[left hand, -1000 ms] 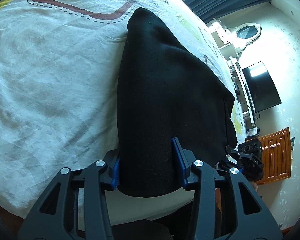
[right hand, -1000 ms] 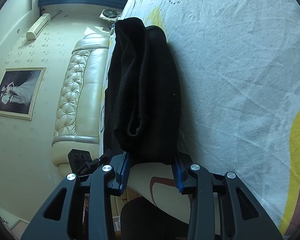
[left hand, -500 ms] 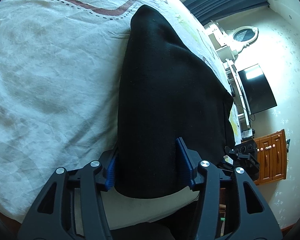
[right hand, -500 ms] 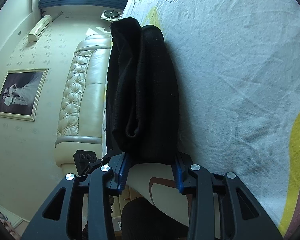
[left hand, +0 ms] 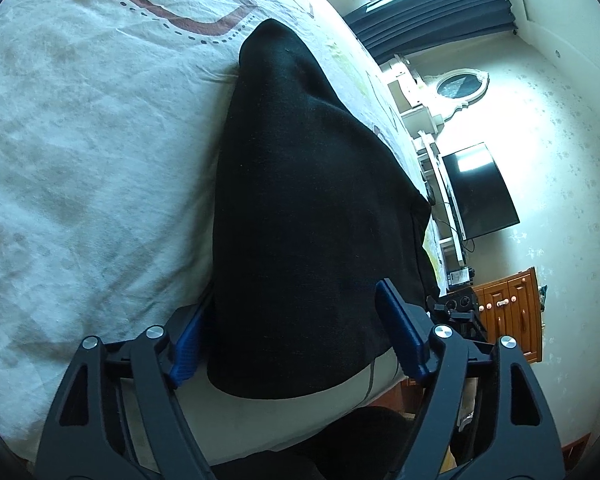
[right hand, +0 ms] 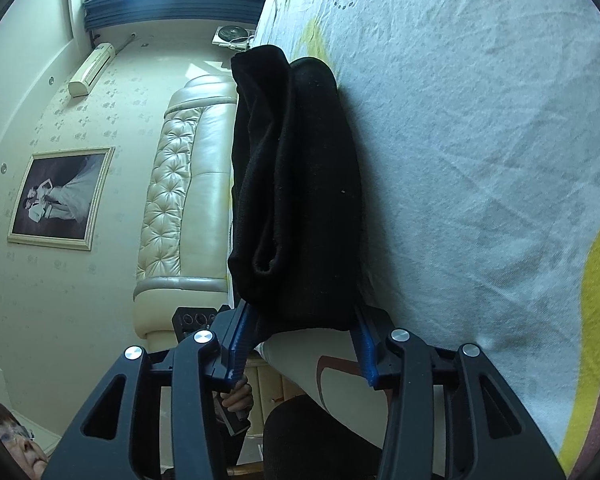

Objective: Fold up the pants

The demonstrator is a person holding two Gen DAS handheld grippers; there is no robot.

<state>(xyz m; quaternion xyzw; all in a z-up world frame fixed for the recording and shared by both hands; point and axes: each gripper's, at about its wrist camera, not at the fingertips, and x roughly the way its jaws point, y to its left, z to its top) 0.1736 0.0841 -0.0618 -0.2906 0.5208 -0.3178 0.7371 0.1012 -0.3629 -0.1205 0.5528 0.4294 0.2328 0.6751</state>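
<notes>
Black pants [left hand: 308, 200], folded into a thick bundle, lie on the white patterned bed sheet [left hand: 80, 160] near its front edge. My left gripper [left hand: 290, 300] straddles their near end. Its jaws are opening, and the right pad [left hand: 400, 332] stands clear of the cloth. In the right wrist view the pants [right hand: 300, 180] show as stacked layers with a rolled hem. My right gripper [right hand: 300, 309] holds their near end. Its jaws are opening slightly, and both blue pads [right hand: 240, 340] still touch the cloth.
The bed sheet [right hand: 480, 160] stretches wide beyond the pants. A padded cream headboard [right hand: 180, 200] and a framed picture [right hand: 60, 196] are on one side. A dark TV [left hand: 480, 192] and a wooden cabinet [left hand: 508, 312] are on the other. A person's hand [right hand: 238, 398] is below the bed edge.
My left gripper's jaws have spread well apart and come off the pants. My right gripper's jaws have widened a little. The pants lie where they were.
</notes>
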